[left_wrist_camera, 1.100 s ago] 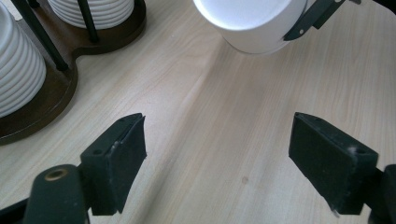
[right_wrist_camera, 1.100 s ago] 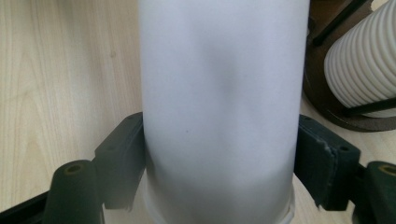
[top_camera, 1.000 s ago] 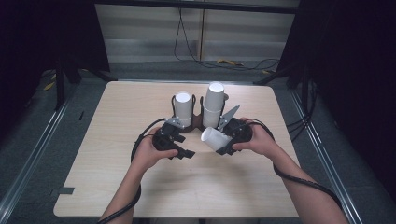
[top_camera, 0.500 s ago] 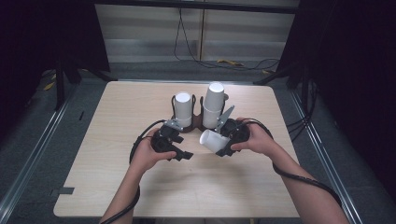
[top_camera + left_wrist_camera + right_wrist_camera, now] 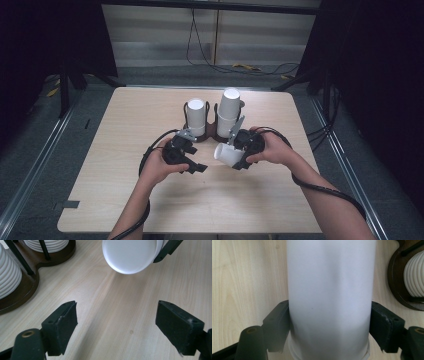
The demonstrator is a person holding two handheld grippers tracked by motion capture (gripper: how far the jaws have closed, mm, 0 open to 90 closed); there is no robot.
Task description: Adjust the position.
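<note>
My right gripper (image 5: 234,159) is shut on a white paper cup (image 5: 226,154) and holds it on its side just above the table, its flat bottom toward my left gripper. In the right gripper view the cup (image 5: 329,295) is pressed between both pads. My left gripper (image 5: 198,167) stands open a short way to the cup's left, and its jaws have just been opening. In the left gripper view nothing lies between the fingers (image 5: 62,322), and the cup's round bottom (image 5: 131,255) hangs beyond them.
A dark wooden cup holder (image 5: 210,135) stands just behind both hands at the table's middle. It carries two stacks of ribbed white cups, a shorter one (image 5: 196,116) and a taller one (image 5: 229,111). Cables trail from both grippers. Bare light wood (image 5: 210,205) lies in front.
The cup in my right gripper has drifted slightly down and left in the high view. My left hand has stayed where it was.
</note>
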